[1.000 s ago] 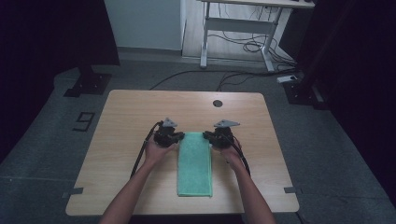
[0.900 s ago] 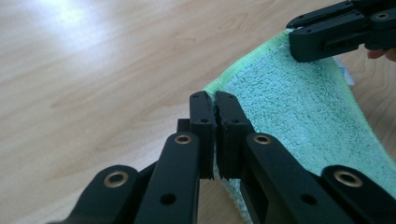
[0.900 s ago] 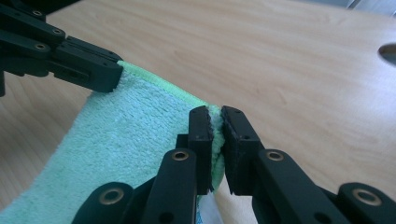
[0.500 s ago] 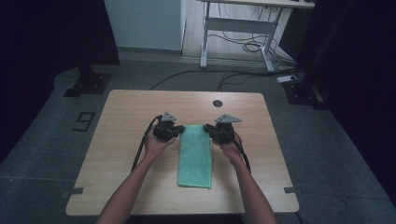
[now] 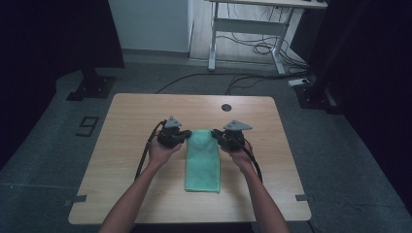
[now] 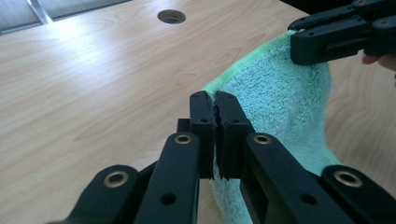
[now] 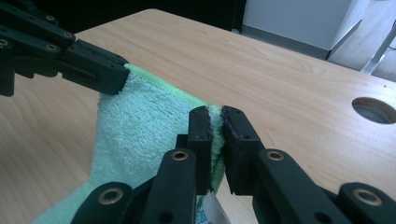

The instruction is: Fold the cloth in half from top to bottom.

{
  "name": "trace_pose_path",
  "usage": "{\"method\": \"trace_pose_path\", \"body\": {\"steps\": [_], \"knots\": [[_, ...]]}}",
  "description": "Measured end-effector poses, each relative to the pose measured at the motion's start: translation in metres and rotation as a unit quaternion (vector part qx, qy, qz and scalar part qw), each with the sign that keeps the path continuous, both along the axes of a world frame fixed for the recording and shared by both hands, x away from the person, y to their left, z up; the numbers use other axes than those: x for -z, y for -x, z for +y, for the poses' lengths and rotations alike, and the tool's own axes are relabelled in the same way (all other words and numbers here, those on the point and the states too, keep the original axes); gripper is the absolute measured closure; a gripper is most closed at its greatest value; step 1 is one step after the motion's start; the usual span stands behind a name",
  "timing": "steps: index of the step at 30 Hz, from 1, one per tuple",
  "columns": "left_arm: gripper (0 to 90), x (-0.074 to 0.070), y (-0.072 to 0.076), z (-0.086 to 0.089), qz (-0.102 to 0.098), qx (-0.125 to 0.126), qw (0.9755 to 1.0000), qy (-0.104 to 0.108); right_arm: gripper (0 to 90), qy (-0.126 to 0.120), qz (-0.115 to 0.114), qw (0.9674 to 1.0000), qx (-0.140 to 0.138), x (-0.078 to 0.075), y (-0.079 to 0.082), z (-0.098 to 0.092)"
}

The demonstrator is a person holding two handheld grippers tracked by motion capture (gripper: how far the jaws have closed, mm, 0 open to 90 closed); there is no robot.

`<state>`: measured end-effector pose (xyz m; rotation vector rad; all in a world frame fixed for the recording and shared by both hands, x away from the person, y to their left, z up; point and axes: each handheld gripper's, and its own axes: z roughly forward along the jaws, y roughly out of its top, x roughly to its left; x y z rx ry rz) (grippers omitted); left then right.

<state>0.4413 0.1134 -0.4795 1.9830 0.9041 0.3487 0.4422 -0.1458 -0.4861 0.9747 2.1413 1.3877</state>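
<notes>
The table (image 5: 131, 145) fills the middle and lower part of the high view, with a round hole (image 5: 226, 107) near its far edge, right of centre. A folded towel (image 5: 203, 162) lies lengthwise at the table's centre, running toward the bottom of the frame. The left gripper (image 5: 183, 136) sits at the towel's upper left corner, the right gripper (image 5: 216, 137) at its upper right corner, each clamped on the far edge. A desk frame (image 5: 245, 29) stands on the floor behind the table, at the frame's top
</notes>
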Motion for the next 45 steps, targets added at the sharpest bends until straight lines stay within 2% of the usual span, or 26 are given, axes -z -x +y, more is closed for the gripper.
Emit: {"method": "trace_pose_path", "body": {"steps": [3,12,18,29,35,45], "knots": [[86.7,0.002,0.004,0.0,0.001,0.001,1.0,0.001,81.9,0.003,0.006,1.0,-0.005,0.004,0.007,-0.001],[86.6,-0.002,0.022,0.0,-0.018,0.012,0.9998,-0.002,81.8,0.002,0.0,0.9998,-0.018,0.004,0.024,-0.004],[86.5,0.003,0.037,-0.002,-0.018,0.02,0.9996,-0.005,81.7,0.003,0.005,0.9996,-0.026,0.009,0.034,-0.006],[86.5,0.007,0.044,0.002,0.0,0.026,0.9996,0.004,81.7,-0.005,0.017,0.9992,-0.035,0.017,0.045,-0.009],[86.5,0.013,0.053,0.006,0.011,0.023,0.9995,0.02,81.9,-0.02,0.028,0.9985,-0.043,0.018,0.05,-0.012],[86.5,0.02,0.078,0.009,0.023,0.032,0.9989,0.027,81.8,-0.028,0.034,0.9971,-0.062,0.028,0.074,-0.015]]}}
